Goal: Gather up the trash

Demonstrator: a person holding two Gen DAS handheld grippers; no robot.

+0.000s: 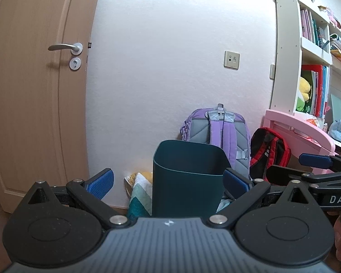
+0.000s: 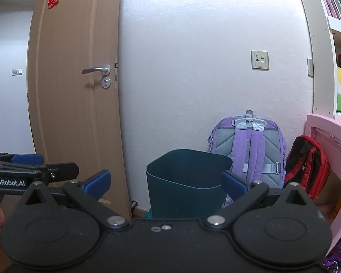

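A dark green trash bin (image 1: 187, 179) stands on the floor by the white wall, straight ahead in both views; it also shows in the right wrist view (image 2: 186, 186). Its inside is hidden. My left gripper (image 1: 168, 182) is open and empty, its blue pads wide apart in front of the bin. My right gripper (image 2: 166, 183) is open and empty, also facing the bin. The right gripper shows at the right edge of the left wrist view (image 1: 307, 166); the left one shows at the left edge of the right wrist view (image 2: 27, 166). No trash item is in view.
A purple backpack (image 1: 218, 127) and a red-black bag (image 1: 270, 152) lean on the wall behind the bin. A folded colourful cloth (image 1: 138, 188) lies left of the bin. A wooden door (image 1: 34, 79) stands left; a pink desk (image 1: 300, 132) and white bookshelf (image 1: 288, 52) stand right.
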